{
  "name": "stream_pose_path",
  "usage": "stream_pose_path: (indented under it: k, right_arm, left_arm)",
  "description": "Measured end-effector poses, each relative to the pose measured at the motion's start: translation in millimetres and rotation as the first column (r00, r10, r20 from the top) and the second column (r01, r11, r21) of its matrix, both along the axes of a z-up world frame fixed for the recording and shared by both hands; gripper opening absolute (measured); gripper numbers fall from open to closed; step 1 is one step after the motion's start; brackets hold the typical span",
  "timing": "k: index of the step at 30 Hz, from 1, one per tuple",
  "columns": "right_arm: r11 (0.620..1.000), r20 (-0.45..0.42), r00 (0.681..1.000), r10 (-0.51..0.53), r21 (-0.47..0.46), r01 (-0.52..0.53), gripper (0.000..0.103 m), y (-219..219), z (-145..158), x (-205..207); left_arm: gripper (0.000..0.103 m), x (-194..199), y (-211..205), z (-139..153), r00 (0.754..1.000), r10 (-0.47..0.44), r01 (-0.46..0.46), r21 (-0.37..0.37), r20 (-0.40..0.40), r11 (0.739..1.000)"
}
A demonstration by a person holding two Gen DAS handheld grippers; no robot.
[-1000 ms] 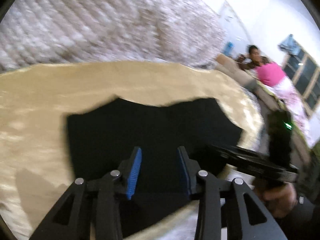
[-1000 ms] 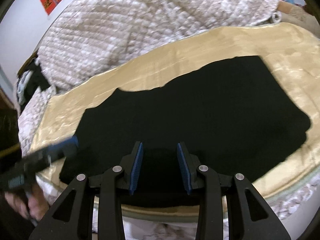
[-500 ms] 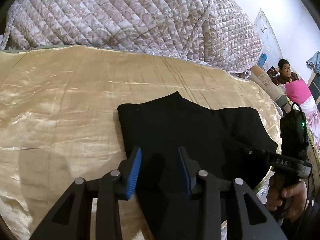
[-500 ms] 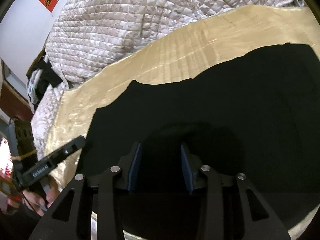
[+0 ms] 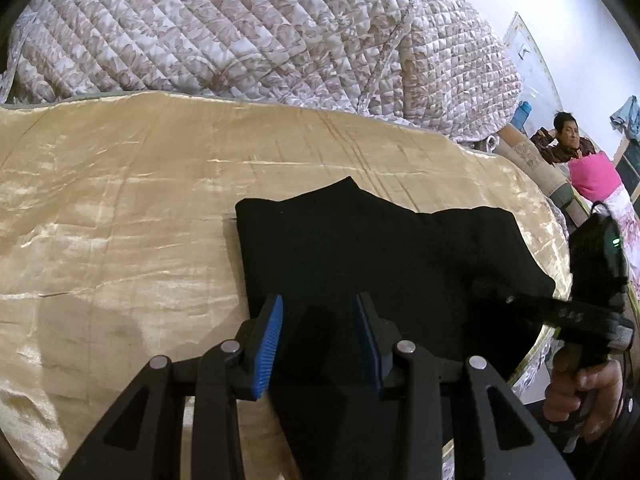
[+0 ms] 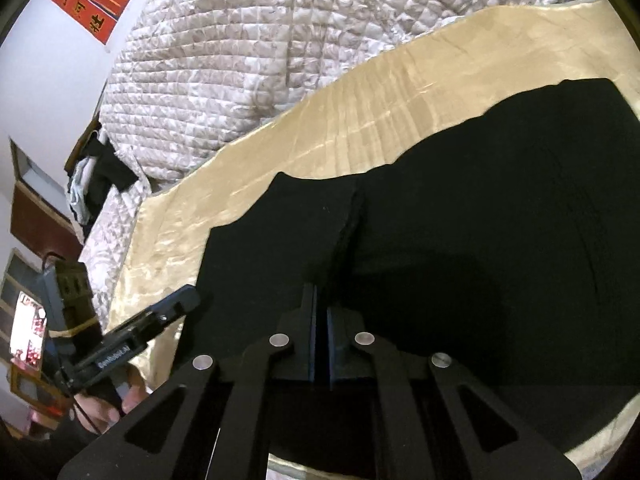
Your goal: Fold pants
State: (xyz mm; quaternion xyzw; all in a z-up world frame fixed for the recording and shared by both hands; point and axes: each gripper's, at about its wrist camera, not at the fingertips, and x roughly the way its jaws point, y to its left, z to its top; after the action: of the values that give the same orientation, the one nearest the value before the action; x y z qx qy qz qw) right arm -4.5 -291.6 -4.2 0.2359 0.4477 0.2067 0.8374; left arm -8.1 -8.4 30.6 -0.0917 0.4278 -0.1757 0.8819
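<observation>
Black pants [image 5: 380, 248] lie flat on a golden satin sheet [image 5: 120, 208]. My left gripper [image 5: 318, 308] hovers over their near left edge, open, blue pads apart with the cloth below them and not pinched. In the right wrist view the pants [image 6: 500, 200] fill the right half. My right gripper [image 6: 320, 300] is shut, and a raised crease of the black cloth runs up into its closed jaws. Each gripper also shows in the other's view: the right gripper [image 5: 492, 292] low over the pants' right side, the left gripper [image 6: 176, 304] at their left edge.
A quilted floral blanket [image 5: 260, 32] is heaped behind the sheet. A person [image 5: 568, 140] sits beyond the bed's far right end beside pink cloth [image 5: 592, 176]. Dark clothes [image 6: 100, 176] lie at the left of the bed. The bed's front edge [image 6: 560, 440] runs close below the grippers.
The right jaws have closed, and a crease of the pants now rises into them. Both grippers came lower and closer to the pants, then held still. The left jaws kept their gap.
</observation>
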Motion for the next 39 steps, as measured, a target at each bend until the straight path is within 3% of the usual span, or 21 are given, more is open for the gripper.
stream_pose_path:
  k: [9,13,16,19,23,25,35,39]
  right_arm:
    - [0.999,0.000,1.000,-0.012,-0.041,0.012,0.003,2.7,-3.7,-0.2]
    - [0.978,0.106,0.992,-0.066,-0.192,0.086,0.006,-0.2,21.7,-8.0]
    - [0.977,0.163,0.986,-0.024,-0.204,0.058,0.006,8.8,38.5,0.7]
    - [0.972,0.141,0.990,0.032,-0.235,0.002,0.005,29.0,32.9,22.7]
    - [0.955,0.030,0.999,0.013,-0.296,-0.004,0.005,37.9,1.7,57.0]
    - [0.964,0.043,0.999,-0.010,-0.265,0.021,0.005,34.4,2.5,56.9]
    - [0.948,0.116,0.993,0.033,-0.317,0.005,0.006,39.9,12.5,15.4]
    - [0.941,0.158,0.986,0.044,-0.338,0.012,0.018,42.8,19.1,-13.0]
  left_arm:
    - [0.039,2.9,-0.4,-1.6,1.000,0.000,0.000,0.020,-0.003,1.000]
    - [0.040,8.7,-3.6,2.9,1.000,0.006,-0.007,0.045,0.014,0.999]
    - [0.042,23.8,-8.7,6.8,0.999,0.022,-0.024,0.069,0.030,0.997]
    - [0.043,38.1,-16.2,2.4,0.999,0.030,-0.034,0.102,0.036,0.994]
    - [0.043,52.6,-25.7,-14.9,1.000,0.023,-0.020,0.152,-0.017,0.988]
    - [0.047,51.9,-29.0,-13.6,1.000,0.016,-0.015,0.172,-0.003,0.985]
    - [0.050,33.4,-30.2,-2.5,1.000,0.012,-0.016,0.173,0.020,0.985]
    - [0.049,9.1,-31.5,0.5,0.999,0.008,-0.013,0.170,0.035,0.985]
